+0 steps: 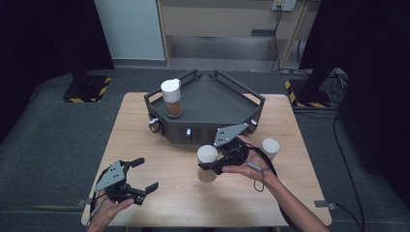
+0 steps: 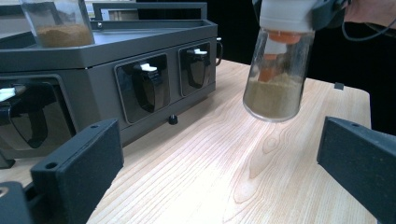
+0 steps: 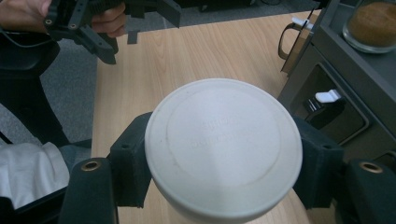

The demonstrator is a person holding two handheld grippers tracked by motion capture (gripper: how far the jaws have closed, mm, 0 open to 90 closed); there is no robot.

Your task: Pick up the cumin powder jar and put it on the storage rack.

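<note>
Three white-capped jars, one grey tray and two claws on a pale wooden tabletop.

One jar [image 1: 171, 99] with brown powder stands in the left part of the tray [image 1: 227, 94], a dark angular box with a railed top and small latches along its front wall. A second jar [image 1: 207, 163] holds tan powder in its lower part and hangs tilted above the bare wood, the right claw [image 1: 209, 166] clamped on its white cap. A third jar [image 1: 270, 147] stands on the wood to the right, just in front of the tray's right corner. The left claw [image 1: 141, 175] rests spread wide and empty near the front left edge, held by the person's left hand [image 1: 109, 205]. Grey carpet surrounds the tabletop; black curtains hang at both sides, and a light wooden cabinet stands at the back.
</note>
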